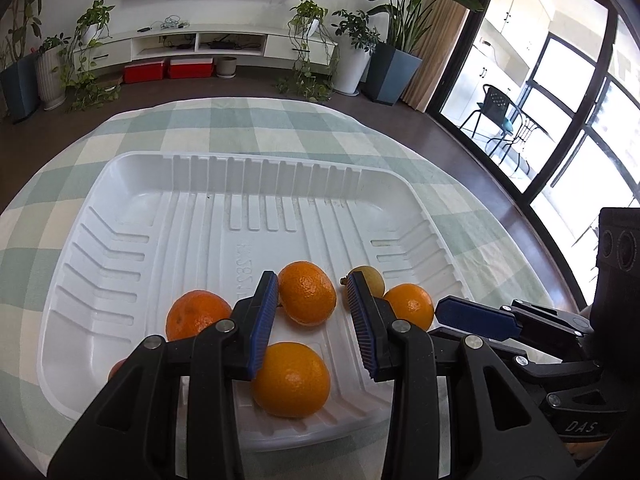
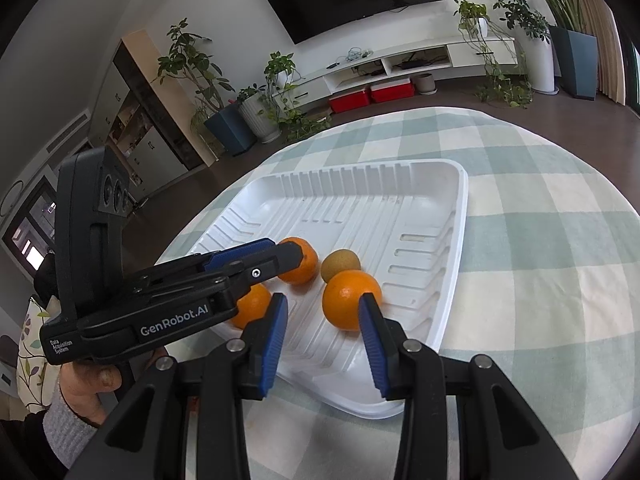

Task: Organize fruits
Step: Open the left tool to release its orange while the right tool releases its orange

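Between the spread, empty fingers of the left hand-held gripper (image 1: 314, 328) sit round oranges (image 1: 307, 298) on a white ribbed tray (image 1: 120, 208), its long axis crosswise; right hand-held gripper (image 2: 324, 340) likewise agape, empty.

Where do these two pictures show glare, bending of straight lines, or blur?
Left wrist view: the windows at the right are blown out white, and the tablecloth edge bows into a curve. Right wrist view: the white tray rim bends, the corners go dark, and the oranges stay sharp; no motion blur.
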The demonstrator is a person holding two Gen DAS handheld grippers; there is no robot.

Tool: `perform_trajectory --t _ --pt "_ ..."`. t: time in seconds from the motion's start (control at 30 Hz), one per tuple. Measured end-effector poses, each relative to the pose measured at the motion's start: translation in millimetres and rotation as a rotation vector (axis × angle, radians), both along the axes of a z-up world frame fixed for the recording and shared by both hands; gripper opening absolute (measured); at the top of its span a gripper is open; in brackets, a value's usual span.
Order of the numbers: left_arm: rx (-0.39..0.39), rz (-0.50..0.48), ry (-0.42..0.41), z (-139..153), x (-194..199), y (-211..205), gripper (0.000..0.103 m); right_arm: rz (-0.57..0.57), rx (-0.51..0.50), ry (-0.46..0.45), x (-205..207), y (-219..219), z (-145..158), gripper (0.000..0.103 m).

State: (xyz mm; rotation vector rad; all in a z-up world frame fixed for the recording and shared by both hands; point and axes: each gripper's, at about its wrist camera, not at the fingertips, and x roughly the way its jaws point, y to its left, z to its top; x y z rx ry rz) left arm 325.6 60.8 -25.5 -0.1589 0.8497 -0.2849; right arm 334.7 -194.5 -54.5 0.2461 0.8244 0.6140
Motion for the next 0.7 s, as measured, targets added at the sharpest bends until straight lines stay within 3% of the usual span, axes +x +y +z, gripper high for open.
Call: perform_trajectory --t 0.7 --pt "0.015 0.013 -0.014 3.6 -5.6 2.8 0.034 0.002 -0.032 -0.021 -3.9 4.3 2.8 0.041"
